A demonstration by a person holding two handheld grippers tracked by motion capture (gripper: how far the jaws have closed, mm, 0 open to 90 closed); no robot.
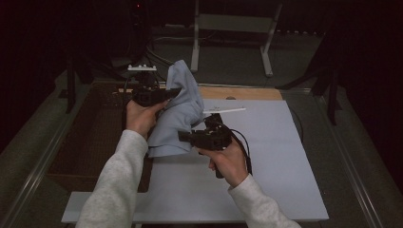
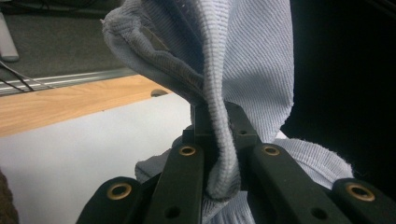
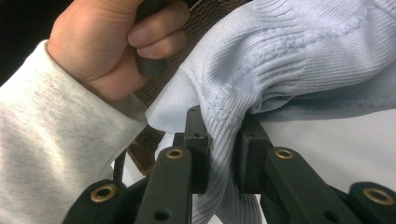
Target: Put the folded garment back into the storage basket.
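A light blue ribbed cloth [image 1: 183, 107] hangs bunched above the left part of the white board [image 1: 266, 156]. My left gripper [image 1: 173, 91] is shut on an upper fold of the cloth [image 2: 219, 140], with fabric squeezed between its jaws and rising above them. Lower and to the right, my right gripper [image 1: 183, 137] is shut on the cloth's edge [image 3: 224, 140], where a stitched hem runs over the jaws. In the right gripper view the person's hand [image 3: 107, 51] holding the left gripper is close at the upper left.
The white board lies on a wooden table [image 1: 242, 93] whose bare strip shows along the back. A dark brown woven bin [image 1: 95, 137] stands at the left of the board. A metal stand [image 1: 233, 28] is on the floor beyond.
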